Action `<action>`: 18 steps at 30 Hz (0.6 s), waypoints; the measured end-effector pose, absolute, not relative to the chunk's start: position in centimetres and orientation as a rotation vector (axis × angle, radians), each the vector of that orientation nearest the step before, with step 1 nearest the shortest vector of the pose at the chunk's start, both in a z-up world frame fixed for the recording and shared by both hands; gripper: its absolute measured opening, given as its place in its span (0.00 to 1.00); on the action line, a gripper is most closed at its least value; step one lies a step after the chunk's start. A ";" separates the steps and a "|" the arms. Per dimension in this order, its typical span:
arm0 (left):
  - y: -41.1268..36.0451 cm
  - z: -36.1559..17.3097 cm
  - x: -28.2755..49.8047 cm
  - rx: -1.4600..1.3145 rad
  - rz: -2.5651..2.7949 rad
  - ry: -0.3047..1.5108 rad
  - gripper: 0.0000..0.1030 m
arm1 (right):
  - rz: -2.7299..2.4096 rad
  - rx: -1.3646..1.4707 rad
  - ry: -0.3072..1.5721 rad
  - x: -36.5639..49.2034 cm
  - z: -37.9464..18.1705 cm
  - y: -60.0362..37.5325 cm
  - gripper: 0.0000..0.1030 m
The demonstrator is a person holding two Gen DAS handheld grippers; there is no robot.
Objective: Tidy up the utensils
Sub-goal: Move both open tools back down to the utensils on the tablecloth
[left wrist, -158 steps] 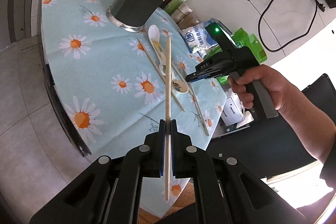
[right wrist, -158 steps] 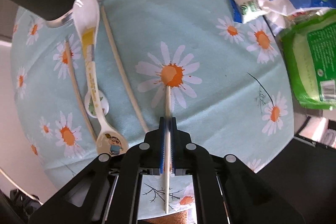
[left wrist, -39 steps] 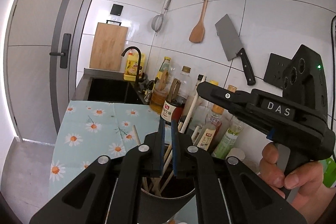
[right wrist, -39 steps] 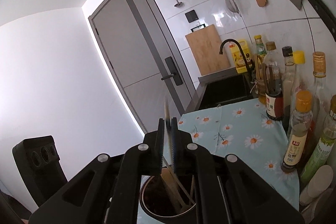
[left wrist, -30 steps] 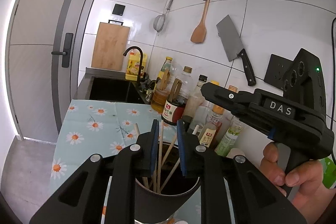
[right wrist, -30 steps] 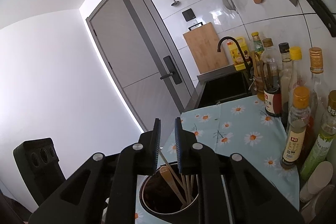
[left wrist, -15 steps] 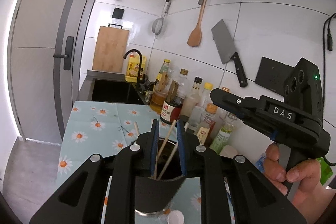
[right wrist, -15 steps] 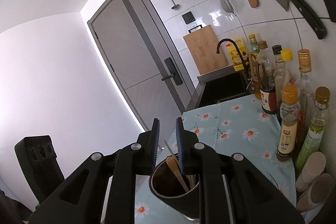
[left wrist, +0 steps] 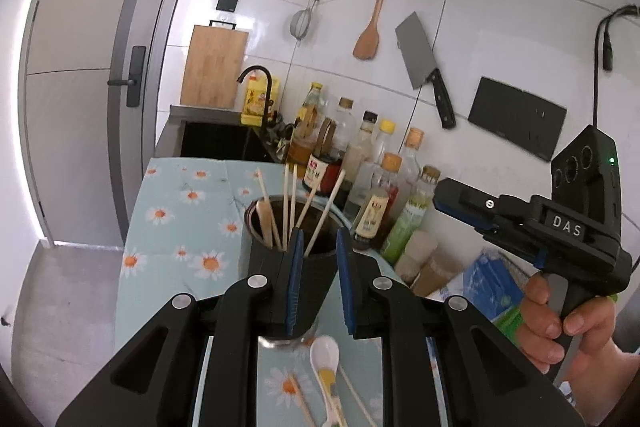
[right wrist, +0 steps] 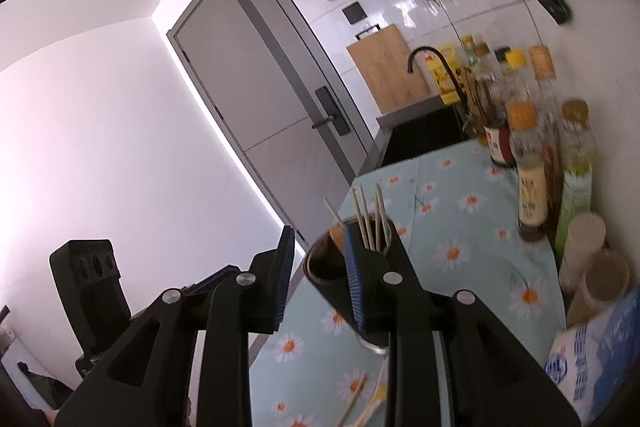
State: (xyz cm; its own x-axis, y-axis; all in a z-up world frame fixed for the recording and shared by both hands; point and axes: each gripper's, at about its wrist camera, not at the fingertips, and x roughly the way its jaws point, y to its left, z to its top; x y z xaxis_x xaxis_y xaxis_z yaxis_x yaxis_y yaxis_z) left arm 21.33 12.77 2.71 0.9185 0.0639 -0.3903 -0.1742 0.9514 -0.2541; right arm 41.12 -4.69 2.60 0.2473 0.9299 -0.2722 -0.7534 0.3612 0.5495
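Observation:
A dark utensil holder (left wrist: pixel 316 283) stands on the daisy tablecloth (left wrist: pixel 176 227) with several chopsticks (left wrist: pixel 286 207) and a wooden spoon sticking out of it. It also shows in the right wrist view (right wrist: pixel 332 279). My left gripper (left wrist: pixel 318 281) is open and empty, just in front of and above the holder. My right gripper (right wrist: pixel 316 275) is open and empty, above the holder's left side; its body shows in the left wrist view (left wrist: pixel 532 223). A white ceramic spoon (left wrist: pixel 326 359) and loose chopsticks (left wrist: pixel 302 403) lie on the cloth in front of the holder.
Several sauce and oil bottles (left wrist: pixel 376 187) line the wall behind the holder. A blue salt bag (right wrist: pixel 592 355) and jars (right wrist: pixel 600 267) sit at the right. A sink with a black tap (left wrist: pixel 256 83) lies beyond the cloth. A cleaver (left wrist: pixel 424 71) and wooden spatula hang on the tiles.
Both grippers opened and let their chopsticks drop into the holder. Both have since pulled back and up, so the holder looks smaller and the spoon on the cloth has come into view.

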 end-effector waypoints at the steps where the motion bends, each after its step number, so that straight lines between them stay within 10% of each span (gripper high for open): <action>1: 12.6 2.5 21.1 -0.294 0.125 0.395 0.16 | 1.176 0.333 0.627 40.9 2.2 -4.9 0.26; 18: 10.5 -2.1 18.0 -0.374 0.129 0.518 0.16 | 1.184 0.308 0.836 38.0 -4.0 -7.2 0.26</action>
State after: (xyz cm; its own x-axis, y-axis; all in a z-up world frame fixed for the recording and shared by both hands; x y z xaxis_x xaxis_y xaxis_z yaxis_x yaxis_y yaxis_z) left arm 18.01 10.47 -2.11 0.8623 0.0269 -0.5057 -0.2140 0.9244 -0.3158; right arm 37.95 -7.24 -3.95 0.1282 0.9030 -0.4101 -0.6892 0.3785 0.6179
